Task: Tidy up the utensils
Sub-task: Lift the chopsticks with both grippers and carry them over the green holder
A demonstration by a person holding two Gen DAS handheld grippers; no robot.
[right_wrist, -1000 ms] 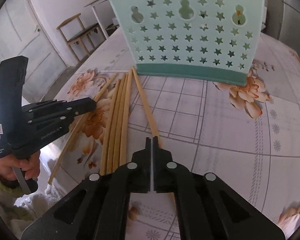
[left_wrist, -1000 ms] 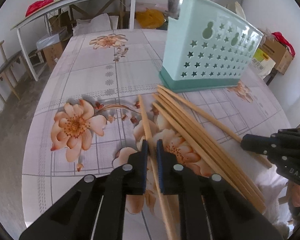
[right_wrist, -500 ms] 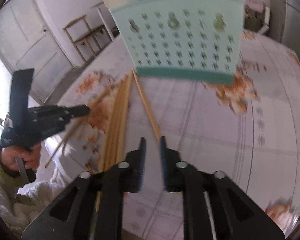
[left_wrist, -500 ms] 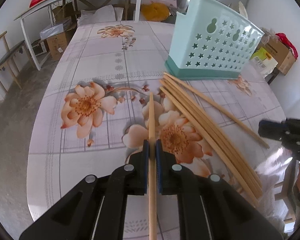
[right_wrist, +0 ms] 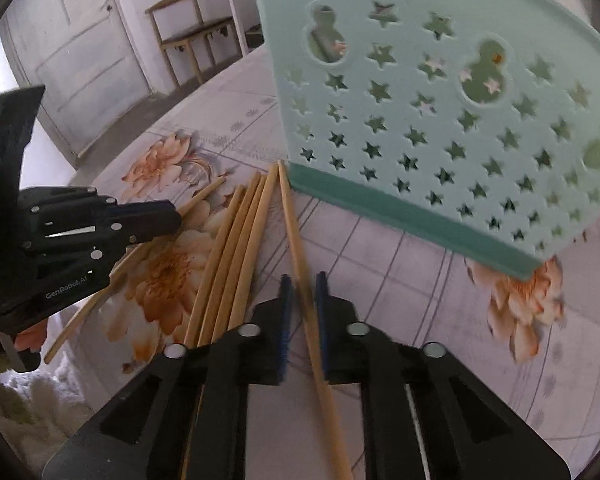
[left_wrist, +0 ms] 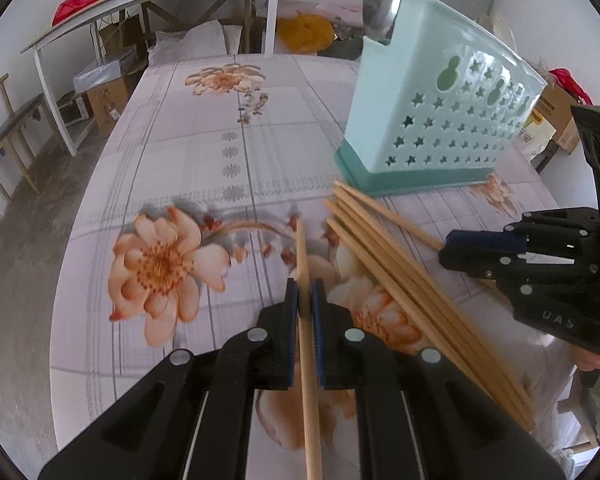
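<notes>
Pale wood sits pinched in both tools: the left tool (left_wrist: 305, 286) is nearly closed, its blue-lined pads pressed on either side of a single light wooden chopstick (left_wrist: 306, 308) that runs back between the black fingers and pokes forward toward the mint-green plastic utensil holder with star-shaped holes (left_wrist: 440, 120). The right tool (right_wrist: 302, 286) has just been closing, and a second wooden chopstick (right_wrist: 296, 240) lies between its pads; in the right wrist view a thin gap seems to remain on each side of the stick, though that part is blurred, while the left wrist view shows the right tool (left_wrist: 446, 250) narrowed down around the end of that stick. This second chopstick reaches forward until its tip lies just at the holder's darker green base. The loose bundle of remaining wooden chopsticks (right_wrist: 236, 256) rests on the flower-printed bench (left_wrist: 204, 144), fanned out in front of the holder, between the two tools. A metal spoon bowl (left_wrist: 382, 4) stands up out of the holder's end compartment.
</notes>
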